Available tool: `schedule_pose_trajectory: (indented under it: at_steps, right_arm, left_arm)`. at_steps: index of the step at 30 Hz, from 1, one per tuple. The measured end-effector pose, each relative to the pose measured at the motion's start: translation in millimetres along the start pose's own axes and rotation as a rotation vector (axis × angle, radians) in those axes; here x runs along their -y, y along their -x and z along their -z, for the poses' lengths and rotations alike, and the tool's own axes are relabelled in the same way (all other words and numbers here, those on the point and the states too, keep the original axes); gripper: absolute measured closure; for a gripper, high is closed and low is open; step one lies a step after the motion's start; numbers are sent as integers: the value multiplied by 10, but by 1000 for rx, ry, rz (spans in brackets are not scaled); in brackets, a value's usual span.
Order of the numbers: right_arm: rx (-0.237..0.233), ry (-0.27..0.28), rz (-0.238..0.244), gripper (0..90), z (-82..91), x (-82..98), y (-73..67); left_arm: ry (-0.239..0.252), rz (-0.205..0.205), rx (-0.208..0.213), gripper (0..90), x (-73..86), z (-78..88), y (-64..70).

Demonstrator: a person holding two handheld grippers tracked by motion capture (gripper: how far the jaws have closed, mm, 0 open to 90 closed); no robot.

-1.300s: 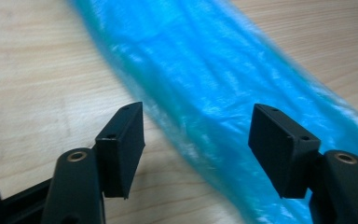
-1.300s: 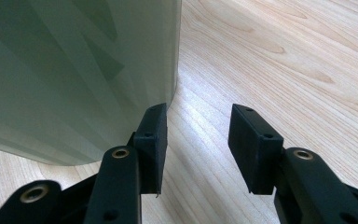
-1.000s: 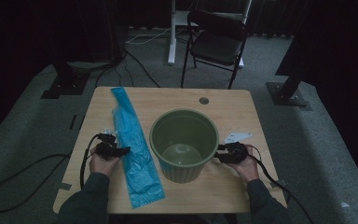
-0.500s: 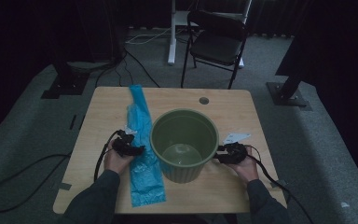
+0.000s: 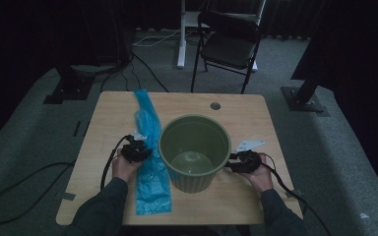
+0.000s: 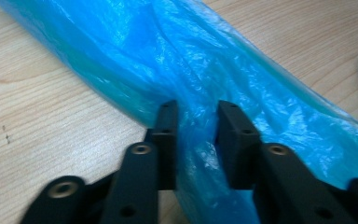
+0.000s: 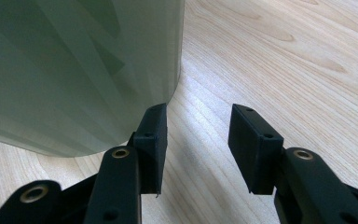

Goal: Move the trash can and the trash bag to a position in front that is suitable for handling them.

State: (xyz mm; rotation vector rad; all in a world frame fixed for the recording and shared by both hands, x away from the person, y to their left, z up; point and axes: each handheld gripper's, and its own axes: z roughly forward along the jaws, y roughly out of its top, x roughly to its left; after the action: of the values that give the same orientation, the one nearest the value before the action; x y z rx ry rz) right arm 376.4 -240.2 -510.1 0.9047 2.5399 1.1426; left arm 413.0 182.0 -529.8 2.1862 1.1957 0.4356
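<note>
Jaws of left gripper point(image 6: 193, 126) have just been closing, now pinching the blue bag point(image 6: 205, 79) beside the bin point(image 5: 194, 150); right gripper point(image 7: 198, 126) gapes empty, so we should lift slowly, keeping film gathered.

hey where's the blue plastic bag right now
In the high view the blue plastic bag lies lengthwise on the table, left of the green bin. The left hand-held gripper has just been closing, with a fold between its jaws.

Green bin point(image 7: 74, 70) is cut off by the top and left edges in the right tool view, rim out of frame. Blue bag point(image 6: 205, 84) runs off the frame in the left tool view, both ends unseen. White scrap point(image 5: 249, 145) near the desk's point(image 5: 108, 123) right edge is too small to identify.
</note>
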Motion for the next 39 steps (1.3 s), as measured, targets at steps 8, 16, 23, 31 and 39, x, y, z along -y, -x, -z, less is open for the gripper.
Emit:
schedule_pose_trajectory:
  at_steps: [8, 16, 23, 31, 39]
  right_arm:
    - [-5, 0, 0, 569, 0, -1, 2]
    - [-11, -3, -4, 574, -3, 4, 17]
    - [-15, -1, 0, 576, -3, -7, 8]
    - [-17, -1, -1, 578, 2, 3, 24]
    - [-18, -5, 2, 581, 0, 7, 22]
  left_arm:
    - [-5, -28, 44, 876, -22, -11, -38]
    - [-1, -43, 76, 880, -7, 6, -98]
    - [29, -48, 99, 881, -26, 65, -111]
    - [56, -39, 129, 882, -44, 101, -108]
    - [57, -48, 127, 882, -47, 110, -114]
